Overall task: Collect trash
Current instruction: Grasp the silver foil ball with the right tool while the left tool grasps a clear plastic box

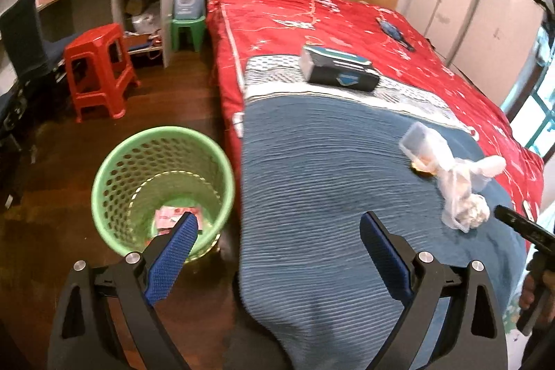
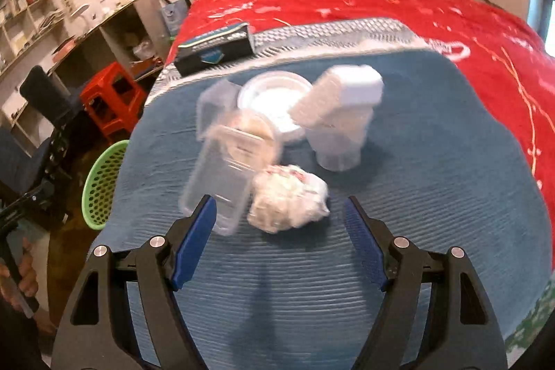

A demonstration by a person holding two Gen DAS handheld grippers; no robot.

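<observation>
A green perforated bin [image 1: 163, 186] stands on the floor left of the bed, with a pink wrapper [image 1: 173, 217] inside; its rim also shows in the right wrist view [image 2: 102, 186]. My left gripper [image 1: 279, 231] is open and empty, above the bed's left edge beside the bin. My right gripper [image 2: 279, 217] is open and empty, just short of a crumpled white wad [image 2: 288, 200] on the blue blanket [image 2: 416, 196]. Beside the wad lie a clear plastic box [image 2: 222, 172], a white lid [image 2: 274, 99] and a white cup pile [image 2: 341, 117]. The left wrist view shows this trash [image 1: 451, 175] at right.
A dark boxed item [image 1: 338, 70] lies further up the bed on the red quilt [image 1: 312, 13]. A red stool [image 1: 99, 68], a green stool [image 1: 187, 30], a dark chair [image 1: 24, 37] and a desk stand left of the bed on the wood floor.
</observation>
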